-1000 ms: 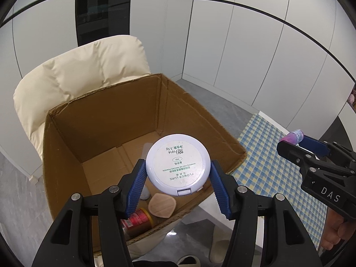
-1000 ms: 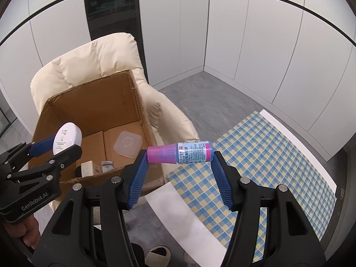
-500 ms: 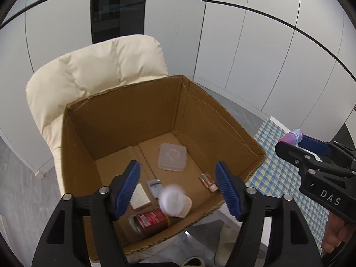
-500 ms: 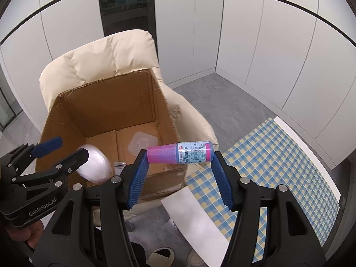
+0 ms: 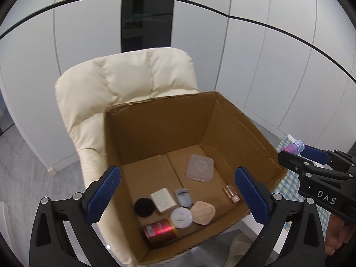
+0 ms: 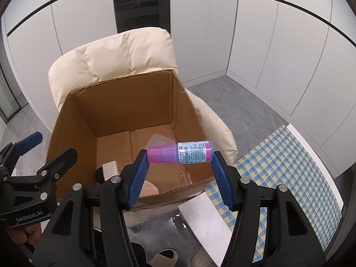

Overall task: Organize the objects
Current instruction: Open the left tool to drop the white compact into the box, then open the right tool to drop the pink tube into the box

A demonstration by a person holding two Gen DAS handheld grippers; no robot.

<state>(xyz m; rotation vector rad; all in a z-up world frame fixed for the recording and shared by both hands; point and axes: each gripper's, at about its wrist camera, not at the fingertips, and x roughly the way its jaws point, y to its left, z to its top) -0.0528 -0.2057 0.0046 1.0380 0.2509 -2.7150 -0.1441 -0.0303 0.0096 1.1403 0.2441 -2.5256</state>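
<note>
Cardboard box (image 5: 233,133) sits open on a cream padded chair (image 5: 124,84), and the left wrist view looks down into it. On its floor lie a clear plastic case (image 5: 200,167) toward the far right, a small glass bottle (image 5: 231,193) near the right wall, and a cluster toward the near side: a black round pad (image 5: 144,207), a pale rectangular block (image 5: 163,199), a lilac eyelash curler (image 5: 183,198), a white round compact (image 5: 181,217), a beige sponge (image 5: 203,212) touching the compact, and a red can (image 5: 160,233) lying on its side. The left gripper (image 5: 176,197) hangs over the near edge of the box with its jaws opening wide and nothing between them. At the right edge the right gripper (image 5: 311,158) shows from the side, a purple tip poking out beyond it, with a hand (image 5: 336,235) below.

From the right wrist view, the right gripper (image 6: 180,171) is clamped on a pink-capped bottle (image 6: 181,153) with a blue printed label, held crosswise between the blue pads, cap toward the left pad. The bottle is above the near right corner of the box (image 6: 73,120). Inside, the clear case (image 6: 159,142), the pale block (image 6: 110,169) and the glass bottle (image 6: 184,176) are partly visible. The left gripper (image 6: 42,149) stands spread at the left edge. A blue and yellow checked cloth (image 6: 289,166) covers the tabletop (image 6: 207,222) at lower right.
</note>
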